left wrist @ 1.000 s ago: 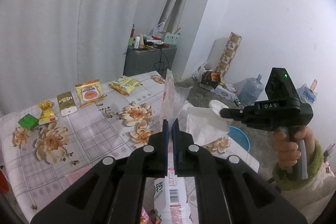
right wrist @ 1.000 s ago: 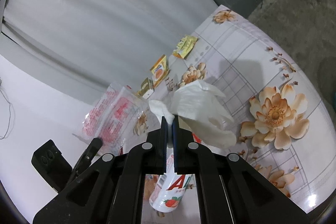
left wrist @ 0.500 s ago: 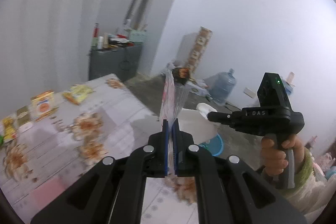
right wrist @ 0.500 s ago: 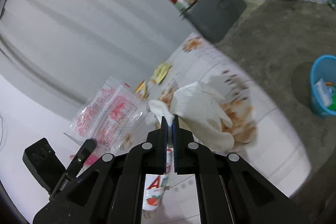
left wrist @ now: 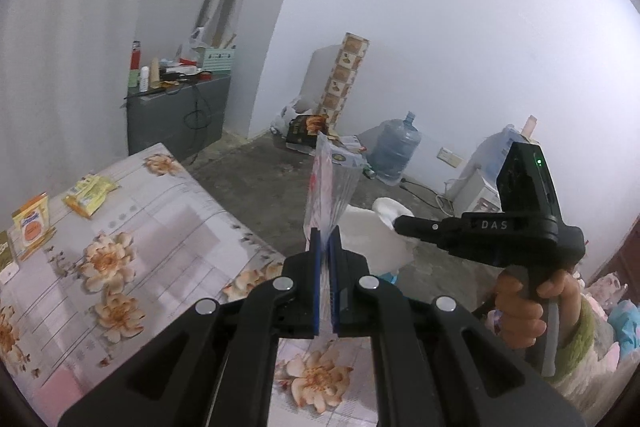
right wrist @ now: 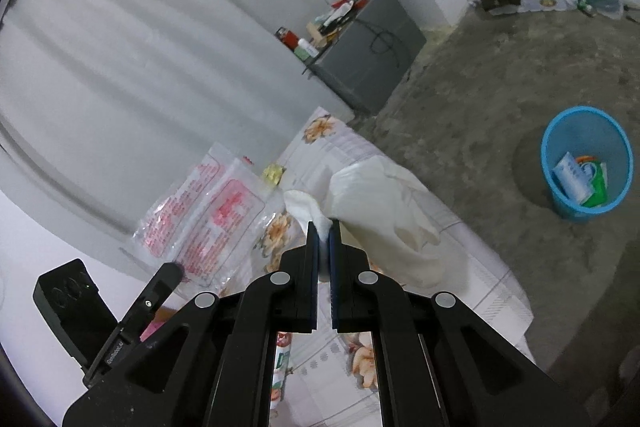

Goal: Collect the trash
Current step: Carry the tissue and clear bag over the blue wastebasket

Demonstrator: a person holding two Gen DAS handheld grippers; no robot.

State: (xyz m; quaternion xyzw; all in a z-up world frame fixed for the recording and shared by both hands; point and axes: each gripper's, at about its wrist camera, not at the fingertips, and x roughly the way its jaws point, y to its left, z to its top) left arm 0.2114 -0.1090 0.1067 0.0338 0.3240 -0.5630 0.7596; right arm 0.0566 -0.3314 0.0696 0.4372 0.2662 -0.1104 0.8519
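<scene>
Left wrist view: left gripper (left wrist: 327,233) is clamped on a clear wrapper (left wrist: 330,183) with red print, held up edge-on above the table (left wrist: 168,211) corner.
Right side of that view: right gripper (left wrist: 394,223) pinches a white tissue (left wrist: 370,239), just beside the wrapper.
Right wrist view: right gripper (right wrist: 323,231) is closed on the tissue (right wrist: 384,203) over the table (right wrist: 480,267) edge.
Bin: blue bin (right wrist: 586,163) on the floor, well apart from the table, trash inside.
Left gripper here: gripper (right wrist: 172,269) grips the wrapper (right wrist: 204,223), beside the tissue.

A grey cabinet (left wrist: 176,119) and water jug (left wrist: 394,151) stand by the wall (left wrist: 460,27)
</scene>
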